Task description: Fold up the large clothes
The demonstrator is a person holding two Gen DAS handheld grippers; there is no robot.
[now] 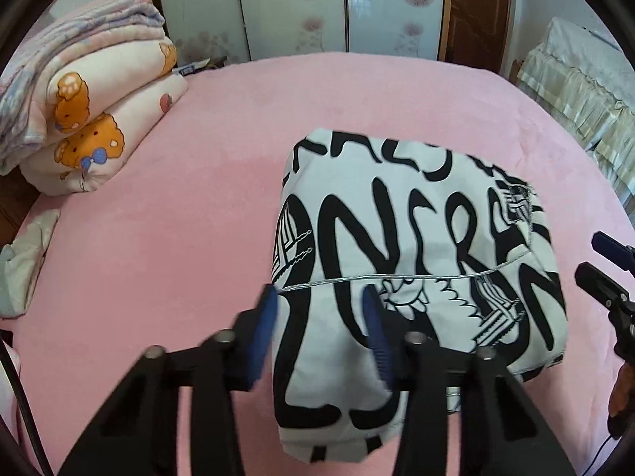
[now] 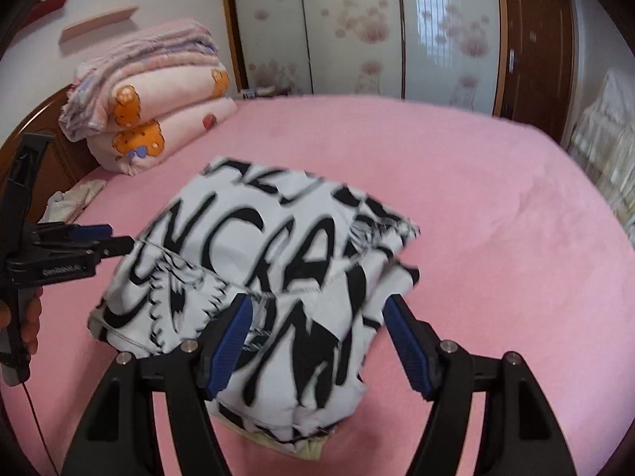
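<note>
A white garment with bold black lettering (image 1: 416, 246) lies folded into a thick bundle on the pink bed (image 1: 166, 238). My left gripper (image 1: 319, 313) is over the bundle's near left corner. Its blue pads (image 1: 264, 325) stand a narrow way apart, the cloth runs smooth beneath them, and I see no pinch. In the right wrist view the same garment (image 2: 254, 261) fills the middle. My right gripper (image 2: 317, 317) straddles its near end, open wide, pads (image 2: 408, 341) clear of the cloth. The left gripper (image 2: 115, 238) shows at the garment's left edge, held by a hand.
A stack of folded quilts with orange bear prints (image 1: 91, 119) sits at the bed's far left corner. A small pale cloth (image 1: 24, 265) lies at the left edge. Wardrobe doors (image 1: 301, 4) and a brown door (image 2: 535, 39) stand beyond the bed.
</note>
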